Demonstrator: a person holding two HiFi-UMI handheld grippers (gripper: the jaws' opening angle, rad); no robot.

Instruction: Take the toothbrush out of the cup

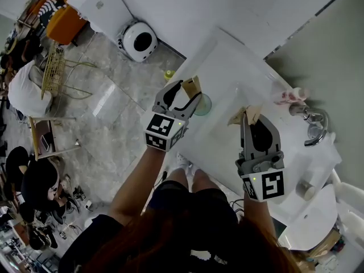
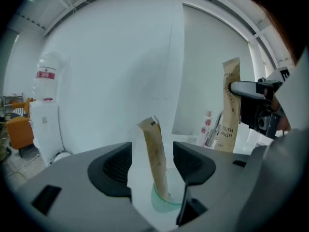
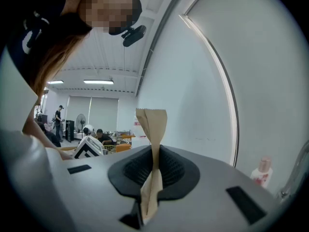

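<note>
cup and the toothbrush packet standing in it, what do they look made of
Cup: see-through with a green tint, glossy; plastic or glass, can't tell which. Toothbrush packet: matte brown paper, likely kraft, going by its creases and dull surface.

A white counter ran along the wall. On it a clear green cup stood upright, close to the edge on the person's side. Well apart from the cup, toward the wall, a small bottle with pink-red print stood just beside a chrome faucet fixed to the top. At the counter's far-left corner was a small yellow-green thing; whether it rested on the counter or just beyond it could not be told.
</note>
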